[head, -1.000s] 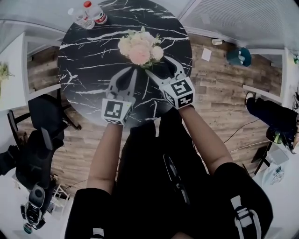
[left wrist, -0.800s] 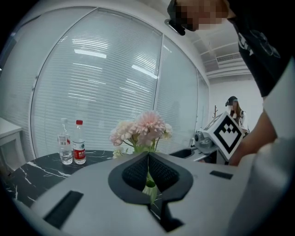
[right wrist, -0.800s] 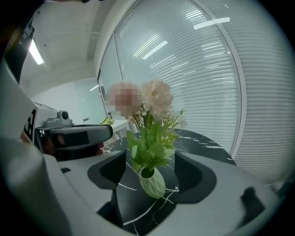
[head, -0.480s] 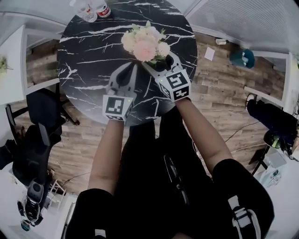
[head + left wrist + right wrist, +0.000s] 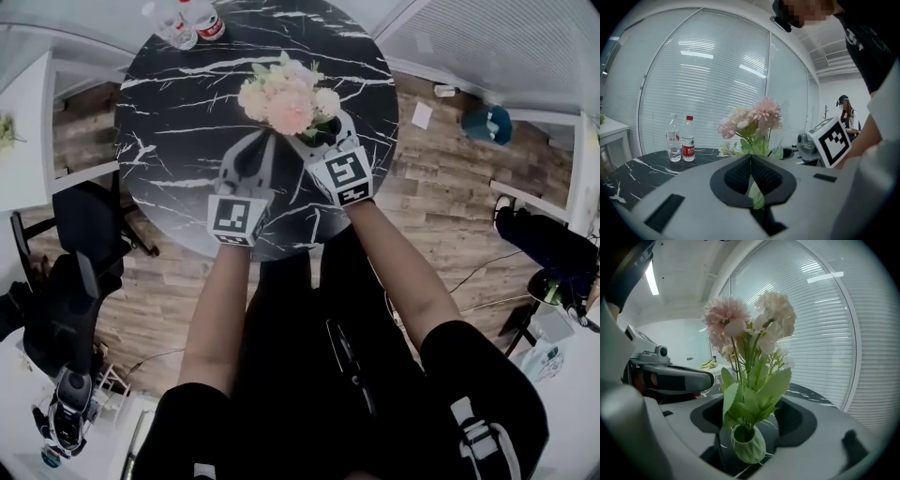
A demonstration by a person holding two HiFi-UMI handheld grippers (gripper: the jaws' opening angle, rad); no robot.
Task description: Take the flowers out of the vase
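Note:
A bunch of pink and cream flowers stands upright in a small pale-green vase on the round black marble table. My right gripper is open, one jaw on each side of the vase with a gap on both sides; in the right gripper view its jaws frame the vase and the flowers. My left gripper is shut, its tips just left of the bunch. In the left gripper view the closed pads meet with the flowers beyond them.
Two water bottles stand at the table's far left edge, also in the left gripper view as bottles. A black chair sits left of the table, beside a white desk. A teal object lies on the wooden floor at right.
My right gripper has moved in toward the vase, so that its open jaws now stand on either side of it. The left gripper has stayed shut and barely moved.

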